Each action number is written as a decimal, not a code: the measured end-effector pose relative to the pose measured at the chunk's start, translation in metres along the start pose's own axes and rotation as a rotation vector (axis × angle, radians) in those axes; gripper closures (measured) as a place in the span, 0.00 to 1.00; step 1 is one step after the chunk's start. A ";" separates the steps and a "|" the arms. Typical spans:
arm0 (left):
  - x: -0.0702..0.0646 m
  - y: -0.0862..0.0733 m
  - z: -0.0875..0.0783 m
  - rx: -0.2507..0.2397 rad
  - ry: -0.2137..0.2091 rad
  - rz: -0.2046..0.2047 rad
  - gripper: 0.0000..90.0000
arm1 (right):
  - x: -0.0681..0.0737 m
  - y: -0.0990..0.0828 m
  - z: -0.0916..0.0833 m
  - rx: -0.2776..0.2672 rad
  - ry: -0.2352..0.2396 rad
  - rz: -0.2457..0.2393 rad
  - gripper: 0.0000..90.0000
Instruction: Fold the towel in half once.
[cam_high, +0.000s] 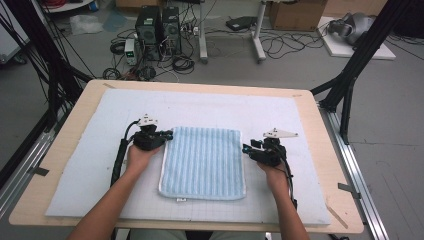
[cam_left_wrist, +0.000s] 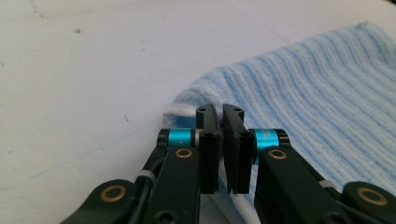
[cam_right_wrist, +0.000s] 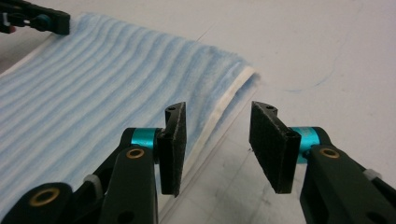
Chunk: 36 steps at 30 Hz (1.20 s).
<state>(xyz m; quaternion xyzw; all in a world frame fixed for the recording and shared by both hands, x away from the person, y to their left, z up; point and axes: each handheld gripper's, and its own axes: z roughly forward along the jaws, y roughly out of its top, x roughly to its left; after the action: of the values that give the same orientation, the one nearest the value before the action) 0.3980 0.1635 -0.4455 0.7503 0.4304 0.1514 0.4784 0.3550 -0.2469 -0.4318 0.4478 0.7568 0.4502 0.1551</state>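
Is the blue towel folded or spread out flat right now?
Folded. The blue towel lies as a compact rectangle, and the left gripper view shows a rounded doubled edge with layers, not a single thin hem.

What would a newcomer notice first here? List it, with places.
A folded light-blue towel lies mid-table on the white mat. The left gripper is shut on the towel's left edge near the far corner; the right gripper stands open at its right edge, the white hem between the jaws.
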 end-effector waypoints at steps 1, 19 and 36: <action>0.000 0.000 -0.001 -0.005 -0.002 -0.005 0.94 | 0.000 0.001 0.003 0.006 0.000 0.003 0.62; 0.015 0.005 0.007 -0.034 0.018 -0.081 0.94 | 0.009 0.021 0.046 0.074 -0.111 -0.063 0.95; 0.013 0.012 0.008 -0.094 0.107 0.030 0.73 | 0.004 0.023 0.043 0.043 -0.246 -0.053 0.74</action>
<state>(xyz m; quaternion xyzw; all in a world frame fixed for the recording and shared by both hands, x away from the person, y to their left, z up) 0.4164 0.1673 -0.4420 0.7241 0.4367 0.2186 0.4870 0.3926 -0.2159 -0.4360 0.4828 0.7530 0.3714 0.2488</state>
